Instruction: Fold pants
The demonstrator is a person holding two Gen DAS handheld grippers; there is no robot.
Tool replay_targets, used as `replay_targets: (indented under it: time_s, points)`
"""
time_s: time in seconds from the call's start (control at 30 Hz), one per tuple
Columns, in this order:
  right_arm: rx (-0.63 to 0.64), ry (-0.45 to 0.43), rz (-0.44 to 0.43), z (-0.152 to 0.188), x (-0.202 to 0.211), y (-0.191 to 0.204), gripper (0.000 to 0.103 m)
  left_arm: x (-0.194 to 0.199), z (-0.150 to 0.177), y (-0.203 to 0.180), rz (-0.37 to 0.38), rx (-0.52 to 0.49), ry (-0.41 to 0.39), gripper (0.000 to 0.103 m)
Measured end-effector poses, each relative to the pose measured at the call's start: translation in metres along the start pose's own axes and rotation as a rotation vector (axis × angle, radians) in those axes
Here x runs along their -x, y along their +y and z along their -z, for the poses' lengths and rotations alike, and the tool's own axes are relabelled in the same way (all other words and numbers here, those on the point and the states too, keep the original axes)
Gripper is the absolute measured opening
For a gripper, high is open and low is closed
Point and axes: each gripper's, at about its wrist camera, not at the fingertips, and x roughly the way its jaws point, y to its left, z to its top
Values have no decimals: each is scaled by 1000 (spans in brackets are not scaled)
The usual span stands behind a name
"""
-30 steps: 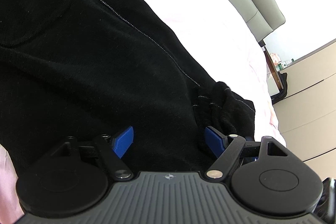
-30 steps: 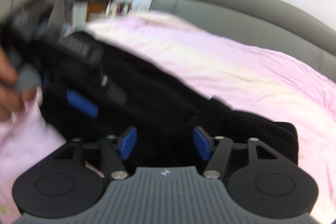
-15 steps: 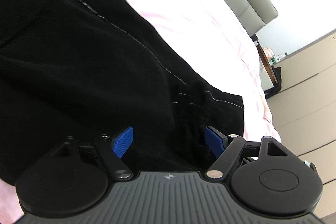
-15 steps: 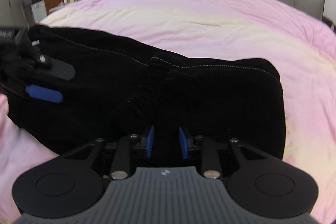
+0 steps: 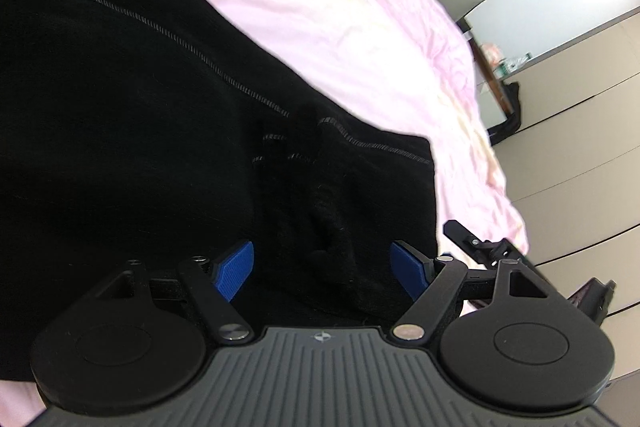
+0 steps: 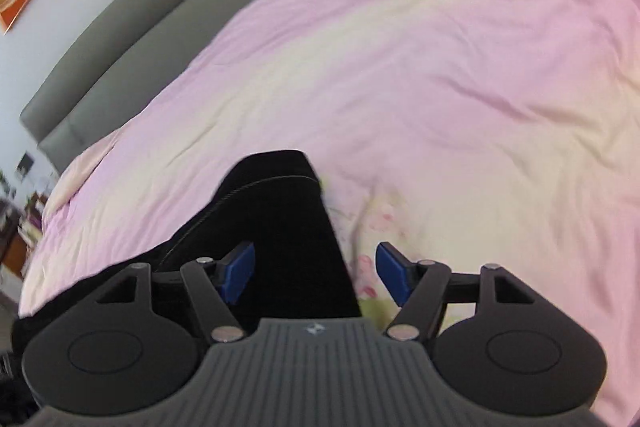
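Black pants lie on the pink bed cover, with a white-stitched seam and a bunched fold near the hem. My left gripper is open, its blue pads either side of the bunched cloth just in front of it. My right gripper is open above the pants' end, with the cloth under its left pad and bare cover under its right. Part of the other gripper shows at the right in the left wrist view.
The pink and cream bed cover spreads wide beyond the pants. A grey padded headboard runs along the far side. Beige cabinets stand past the bed edge, with a cluttered nightstand beside them.
My right gripper has opened from nearly shut and swung toward the pants' end and the open bed. My left gripper stays open over the bunched cloth, its view shifted slightly.
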Motion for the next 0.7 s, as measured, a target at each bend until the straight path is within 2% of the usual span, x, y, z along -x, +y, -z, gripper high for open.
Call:
replay_targets:
  time_s: [0.1, 0.2, 0.27, 0.33, 0.4, 0.53, 0.7]
  points:
    - [-174, 62, -25, -2, -18, -21, 65, -14, 0, 2, -3, 42, 23, 90]
    - [-190, 76, -41, -1, -23, -23, 65, -21, 0, 11, 20, 118, -1, 87]
    - [-148, 71, -42, 0, -26, -14, 65, -23, 0, 18, 10, 180, -8, 67]
    - [-125, 71, -49, -1, -28, -7, 65, -20, 0, 21, 8, 173, -13, 50]
    - [-115, 71, -57, -1, -31, -6, 65, -15, 2, 20, 8, 152, -35, 43]
    - [-102, 68, -70, 0, -31, -5, 65, -7, 4, 13, 1, 120, -71, 38]
    - [-111, 49, -90, 0, -23, -7, 64, 13, -2, 14, 38, 152, -125, 36]
